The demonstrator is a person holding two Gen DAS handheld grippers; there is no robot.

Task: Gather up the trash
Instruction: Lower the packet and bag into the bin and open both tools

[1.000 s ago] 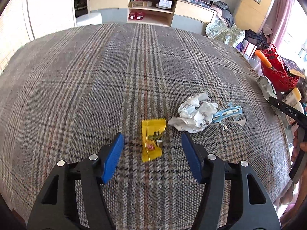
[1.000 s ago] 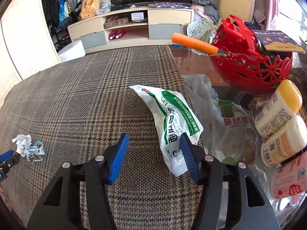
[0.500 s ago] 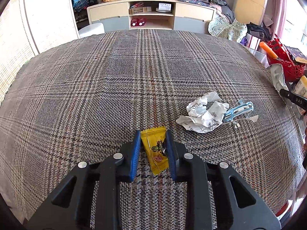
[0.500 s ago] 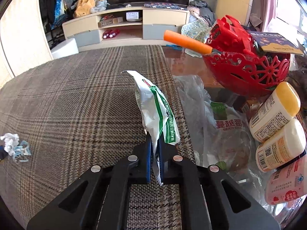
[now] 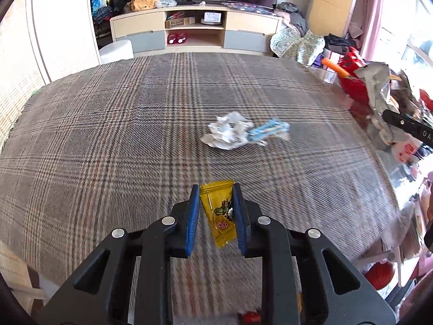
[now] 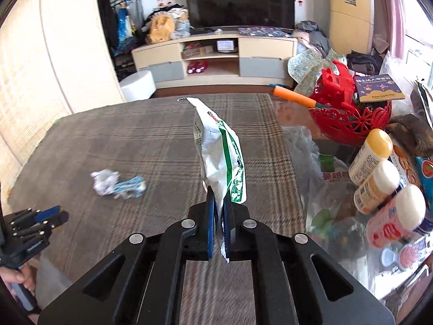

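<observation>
Yellow foil wrapper (image 5: 219, 214) now sits pinched between the left tongs (image 5: 216, 216), which have just been closing on it, and hangs clear of the plaid worktop (image 5: 135, 135); the right tongs (image 6: 219, 223), a second ago spread beside the green-and-white bag (image 6: 220, 162), are pressed together on its lower edge, the bag standing up above that worktop. Both pieces look ready to carry off, while crumpled paper (image 5: 227, 134) and blue plastic scrap (image 5: 266, 131) remain mid-worktop; no bin shows, and motion blur smears the scrap's shape.
</observation>
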